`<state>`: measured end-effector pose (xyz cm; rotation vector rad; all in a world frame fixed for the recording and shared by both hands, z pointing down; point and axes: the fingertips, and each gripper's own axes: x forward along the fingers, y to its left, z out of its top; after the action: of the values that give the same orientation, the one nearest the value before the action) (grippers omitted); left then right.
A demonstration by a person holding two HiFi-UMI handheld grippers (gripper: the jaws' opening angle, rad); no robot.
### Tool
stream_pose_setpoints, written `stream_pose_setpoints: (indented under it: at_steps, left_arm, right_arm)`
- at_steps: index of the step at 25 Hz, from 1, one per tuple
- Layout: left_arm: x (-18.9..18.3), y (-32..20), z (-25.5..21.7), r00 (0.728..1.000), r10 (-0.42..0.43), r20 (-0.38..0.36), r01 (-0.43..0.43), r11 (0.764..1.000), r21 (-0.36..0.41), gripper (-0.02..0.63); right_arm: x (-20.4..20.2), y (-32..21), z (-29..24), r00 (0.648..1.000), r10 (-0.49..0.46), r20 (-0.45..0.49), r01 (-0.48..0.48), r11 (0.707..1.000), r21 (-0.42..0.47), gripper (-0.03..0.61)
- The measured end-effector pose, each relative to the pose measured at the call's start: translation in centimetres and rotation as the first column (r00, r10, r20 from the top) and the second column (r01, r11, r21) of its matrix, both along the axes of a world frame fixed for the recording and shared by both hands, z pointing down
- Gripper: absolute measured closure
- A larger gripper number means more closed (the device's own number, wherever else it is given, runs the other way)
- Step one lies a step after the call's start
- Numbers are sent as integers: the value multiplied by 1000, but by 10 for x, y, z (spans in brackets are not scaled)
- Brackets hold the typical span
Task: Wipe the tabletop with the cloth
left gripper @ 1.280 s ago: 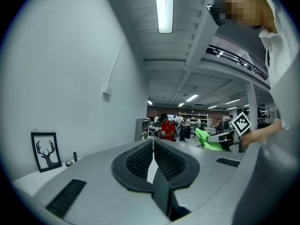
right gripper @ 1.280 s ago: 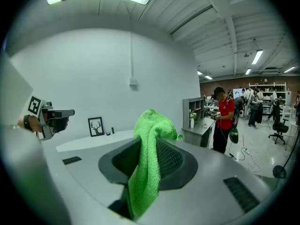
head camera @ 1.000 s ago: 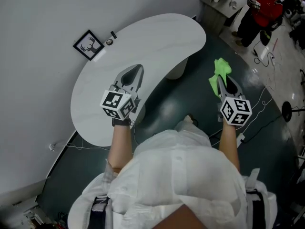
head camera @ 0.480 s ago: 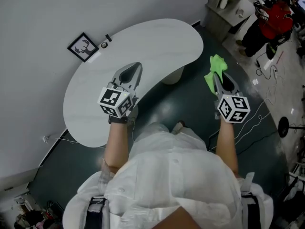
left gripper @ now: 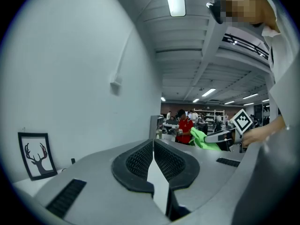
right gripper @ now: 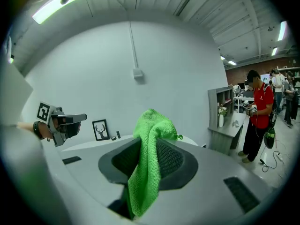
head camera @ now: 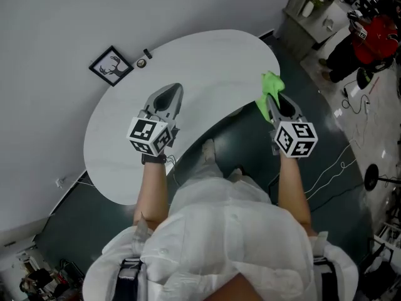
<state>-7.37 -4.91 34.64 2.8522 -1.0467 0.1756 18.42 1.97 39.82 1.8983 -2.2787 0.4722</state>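
Observation:
A white kidney-shaped tabletop lies ahead of me in the head view. My left gripper hovers over its middle, jaws shut with nothing between them; its tips meet in the left gripper view. My right gripper is shut on a bright green cloth, held in the air just off the table's right front edge. The cloth bunches above the jaws and hangs down between them in the right gripper view. The left gripper shows at the left of that view.
A framed deer picture leans on the wall at the table's back left, with two small dark objects beside it. A grey cabinet stands at the far right. A person in red stands beyond it. Cables run over the dark floor.
The right gripper with the green cloth has moved left toward the table's right edge. The left gripper stays over the tabletop, still shut. The head view has shifted slightly.

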Motion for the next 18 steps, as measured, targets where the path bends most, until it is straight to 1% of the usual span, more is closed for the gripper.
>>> stream_pose_setpoints:
  at_steps: [5, 11, 14, 18]
  left_arm:
    - [-5, -70, 4, 999, -2, -35, 2, 1000, -14, 595]
    - [-31, -147, 18, 996, -47, -71, 45, 998, -32, 595]
    - [-44, -171, 33, 994, -73, -80, 68, 996, -61, 595]
    - [-53, -190, 59, 992, -103, -71, 94, 988, -119, 595]
  right_arm:
    - [-28, -82, 2, 999, -48, -6, 48, 999, -20, 485]
    - [-78, -186, 26, 990, -137, -37, 134, 988, -75, 485]
    - [-111, -233, 47, 979, -196, -58, 189, 975, -114, 485]
    - [-151, -281, 81, 955, -281, -97, 261, 949, -179, 485]
